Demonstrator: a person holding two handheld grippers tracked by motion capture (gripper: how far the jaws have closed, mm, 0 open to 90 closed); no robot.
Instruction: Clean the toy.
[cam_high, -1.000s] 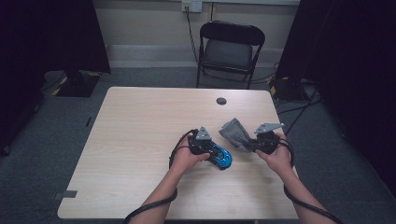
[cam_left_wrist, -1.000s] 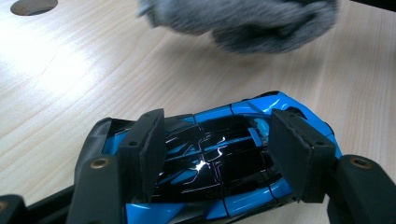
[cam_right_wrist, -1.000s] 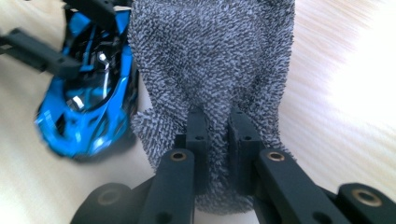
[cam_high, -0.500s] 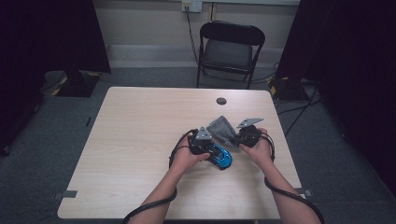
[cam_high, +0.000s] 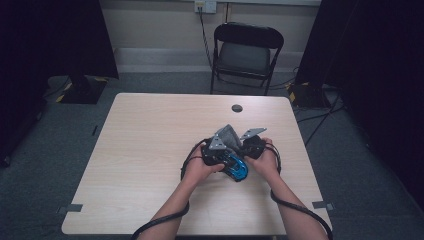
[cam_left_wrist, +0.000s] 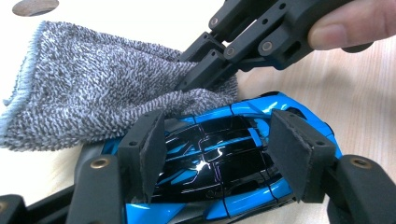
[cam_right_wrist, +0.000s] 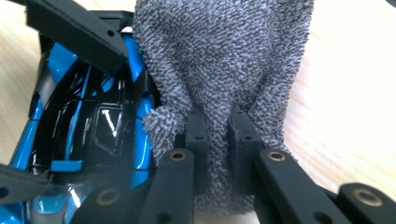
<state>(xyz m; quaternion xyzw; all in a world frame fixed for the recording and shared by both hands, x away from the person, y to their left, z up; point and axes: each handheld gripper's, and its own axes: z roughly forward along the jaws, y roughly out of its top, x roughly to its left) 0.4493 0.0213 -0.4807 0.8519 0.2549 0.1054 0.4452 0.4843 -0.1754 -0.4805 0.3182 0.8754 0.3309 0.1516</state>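
A glossy blue and black toy car (cam_high: 236, 168) (cam_left_wrist: 219, 163) (cam_right_wrist: 79, 121) lies on the wooden table (cam_high: 150, 150) near its front middle. My left gripper (cam_high: 216, 155) (cam_left_wrist: 219, 154) is shut on the toy car, one pad on each side of its body. My right gripper (cam_high: 248, 146) (cam_right_wrist: 218, 140) is shut on a grey terry cloth (cam_high: 229, 135) (cam_left_wrist: 93, 98) (cam_right_wrist: 224, 60). The cloth rests against one end of the car. In the left gripper view the right gripper's jaws come in from the upper right, pinching the cloth just above the car.
A small dark round disc (cam_high: 237, 108) (cam_left_wrist: 35, 6) lies on the table beyond the grippers. A black folding chair (cam_high: 247, 55) stands behind the far edge. Cables trail from both grippers across the table. Bare tabletop spreads to the left.
My right gripper has carried the cloth leftward from the table's right part until it touches the car. The left gripper and car have stayed in place.
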